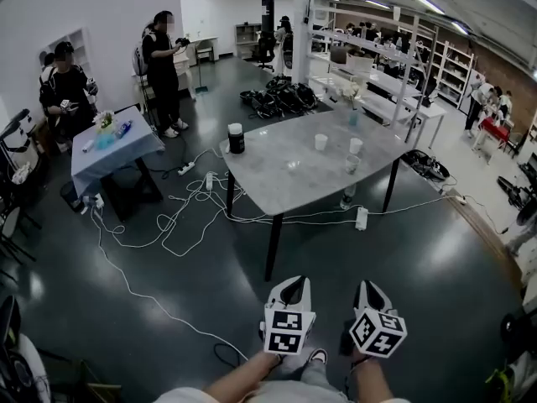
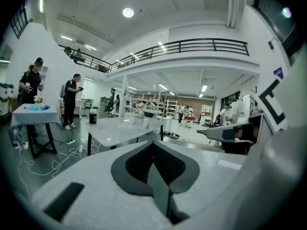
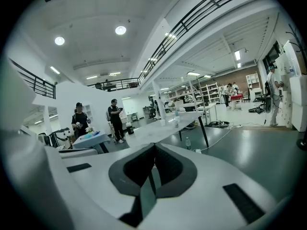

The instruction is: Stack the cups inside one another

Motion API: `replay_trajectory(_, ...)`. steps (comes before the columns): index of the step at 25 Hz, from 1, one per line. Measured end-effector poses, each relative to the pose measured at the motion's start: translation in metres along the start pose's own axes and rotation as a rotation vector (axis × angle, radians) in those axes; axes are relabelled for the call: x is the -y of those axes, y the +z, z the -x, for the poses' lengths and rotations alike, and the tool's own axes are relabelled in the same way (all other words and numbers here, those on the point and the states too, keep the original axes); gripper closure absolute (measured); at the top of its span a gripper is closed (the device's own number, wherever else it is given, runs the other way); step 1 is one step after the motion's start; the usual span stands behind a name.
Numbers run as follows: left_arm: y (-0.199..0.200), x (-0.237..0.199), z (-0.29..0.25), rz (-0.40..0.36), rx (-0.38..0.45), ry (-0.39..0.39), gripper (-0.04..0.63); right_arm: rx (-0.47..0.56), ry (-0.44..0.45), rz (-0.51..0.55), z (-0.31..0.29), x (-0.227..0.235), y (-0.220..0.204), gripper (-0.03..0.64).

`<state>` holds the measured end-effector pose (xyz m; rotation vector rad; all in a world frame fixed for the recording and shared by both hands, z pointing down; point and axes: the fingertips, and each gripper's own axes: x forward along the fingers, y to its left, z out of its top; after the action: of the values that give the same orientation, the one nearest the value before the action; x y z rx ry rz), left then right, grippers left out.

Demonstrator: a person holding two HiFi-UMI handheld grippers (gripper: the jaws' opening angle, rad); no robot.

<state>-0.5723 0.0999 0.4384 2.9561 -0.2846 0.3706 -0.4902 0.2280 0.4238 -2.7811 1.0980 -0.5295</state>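
Observation:
Two white cups (image 1: 320, 142) (image 1: 356, 146) and a clear cup (image 1: 351, 164) stand apart on the far right part of a grey table (image 1: 285, 175). My left gripper (image 1: 293, 282) and right gripper (image 1: 367, 285) are side by side low in the head view, well short of the table, over the dark floor. Both are shut with nothing in them. In the left gripper view the jaws (image 2: 153, 143) meet, and the table (image 2: 120, 129) with a cup (image 2: 146, 123) lies far ahead. The right gripper view shows its jaws (image 3: 153, 145) together and small cups (image 3: 163, 122) on the distant table.
A black container (image 1: 236, 138) stands at the table's near left corner. White cables (image 1: 189, 217) and power strips trail over the floor before the table. A bottle (image 1: 346, 196) stands under it. A blue-covered table (image 1: 117, 145) and people are at the left; shelving is behind.

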Motion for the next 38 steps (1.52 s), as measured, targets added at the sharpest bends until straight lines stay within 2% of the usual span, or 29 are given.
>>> replay_trajectory(21,0.044,0.075,-0.158,-0.028,-0.026,0.05,0.601,-0.04,0.035,-0.033,-0.09,0.152,0.066,0.609)
replay_trajectory(29,0.046,0.087,-0.209,-0.049,-0.041,0.079,0.601,-0.054,0.074,-0.046,-0.129,0.19,0.075,0.609)
replay_trajectory(38,0.046,0.094,-0.259,-0.036,-0.052,0.113,0.601,-0.081,0.117,-0.034,-0.167,0.219,0.08,0.609)
